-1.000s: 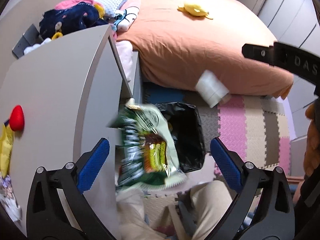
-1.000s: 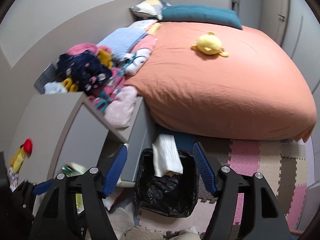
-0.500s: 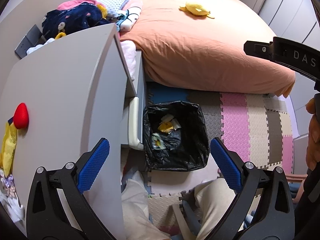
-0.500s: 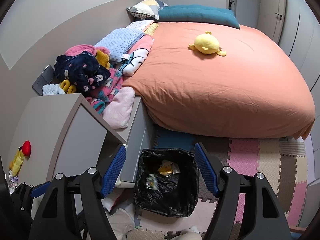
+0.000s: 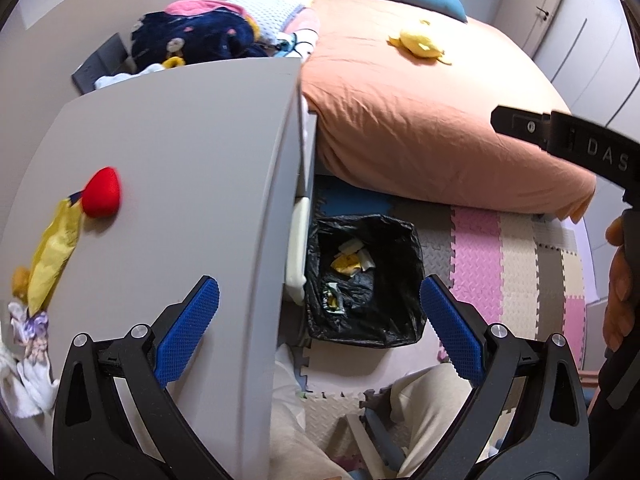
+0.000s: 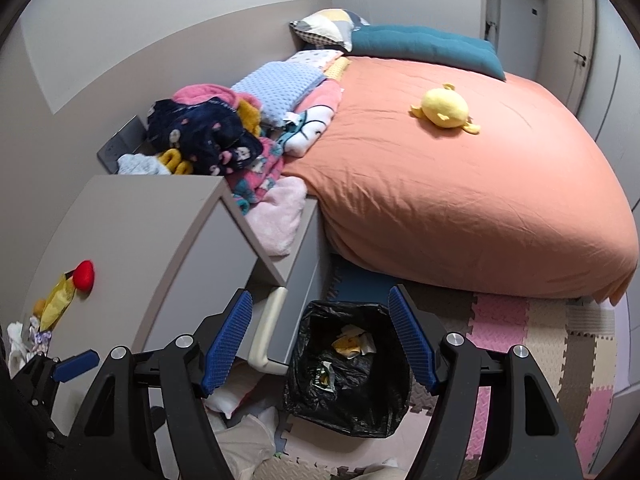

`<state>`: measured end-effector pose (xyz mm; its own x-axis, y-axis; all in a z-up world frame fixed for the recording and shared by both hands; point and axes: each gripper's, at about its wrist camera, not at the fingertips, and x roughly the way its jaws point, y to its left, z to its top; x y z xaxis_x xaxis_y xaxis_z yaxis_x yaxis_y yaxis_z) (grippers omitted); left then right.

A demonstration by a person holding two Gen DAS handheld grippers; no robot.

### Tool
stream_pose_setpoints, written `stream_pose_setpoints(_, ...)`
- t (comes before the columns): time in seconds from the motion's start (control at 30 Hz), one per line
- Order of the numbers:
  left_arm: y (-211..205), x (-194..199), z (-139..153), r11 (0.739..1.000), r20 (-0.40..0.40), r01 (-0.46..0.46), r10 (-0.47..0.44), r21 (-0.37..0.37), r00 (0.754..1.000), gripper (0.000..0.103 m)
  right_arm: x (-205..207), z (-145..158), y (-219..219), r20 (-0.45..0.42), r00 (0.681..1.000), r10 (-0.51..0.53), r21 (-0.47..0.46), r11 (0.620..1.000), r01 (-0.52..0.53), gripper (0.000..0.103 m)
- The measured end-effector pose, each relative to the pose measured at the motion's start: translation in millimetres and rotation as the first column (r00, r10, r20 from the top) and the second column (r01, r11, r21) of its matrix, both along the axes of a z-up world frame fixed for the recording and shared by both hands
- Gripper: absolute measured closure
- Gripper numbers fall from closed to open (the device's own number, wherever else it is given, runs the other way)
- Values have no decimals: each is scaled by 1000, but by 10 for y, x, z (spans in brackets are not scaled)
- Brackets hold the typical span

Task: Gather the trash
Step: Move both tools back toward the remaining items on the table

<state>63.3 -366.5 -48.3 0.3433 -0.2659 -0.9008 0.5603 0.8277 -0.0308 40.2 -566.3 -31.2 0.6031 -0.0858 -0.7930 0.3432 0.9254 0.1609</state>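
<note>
A black-lined trash bin (image 5: 412, 248) (image 6: 308, 320) stands on the floor beside the grey cabinet, with a green snack bag (image 5: 332, 300) (image 6: 326, 376) and yellow and white wrappers (image 5: 352, 258) (image 6: 352, 342) inside. My left gripper (image 5: 318, 324) hangs open and empty above the cabinet's edge and the bin. My right gripper (image 6: 320, 344) is open and empty too, straight above the bin. On the cabinet top (image 5: 180, 152) lie a yellow wrapper (image 5: 52, 256) (image 6: 56, 304) with a red soft piece (image 5: 102, 192) (image 6: 85, 275) and crumpled white tissue (image 5: 24, 380).
An orange-covered bed (image 6: 460, 184) with a yellow plush (image 6: 444, 110) fills the right. Piled clothes (image 6: 208, 136) sit behind the cabinet. Pink and beige foam mats (image 5: 500, 264) cover the floor. A person's legs (image 5: 424, 408) are below; a hand (image 5: 620, 280) holds the right gripper's handle.
The green snack bag and a white tissue dropped from the open grippers into the bin. Both grippers then drew back toward the cabinet and rose a little.
</note>
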Motion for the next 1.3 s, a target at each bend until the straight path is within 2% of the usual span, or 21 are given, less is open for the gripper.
stream_pose_setpoints(0.4, 514, -15, 191, 998, 48, -64, 65, -16, 997, 6, 75, 163, 487, 34, 997, 76, -15, 997, -76, 31)
stream_pose_setpoints(0.7, 997, 51, 286, 989, 66, -143, 145, -32, 987, 6, 253, 151, 918, 18, 989, 148, -14, 989, -148, 31)
stream_pose_setpoints(0.93, 1419, 127, 336, 976, 71, -215, 218, -43, 973, 6, 432, 179, 1310, 17, 978, 207, -19, 978, -207, 31)
stream_pose_setpoints(1.3, 2160, 255, 442, 942, 90, -332, 336, -55, 938, 6, 699, 182, 1857, 12, 961, 277, -17, 961, -276, 29)
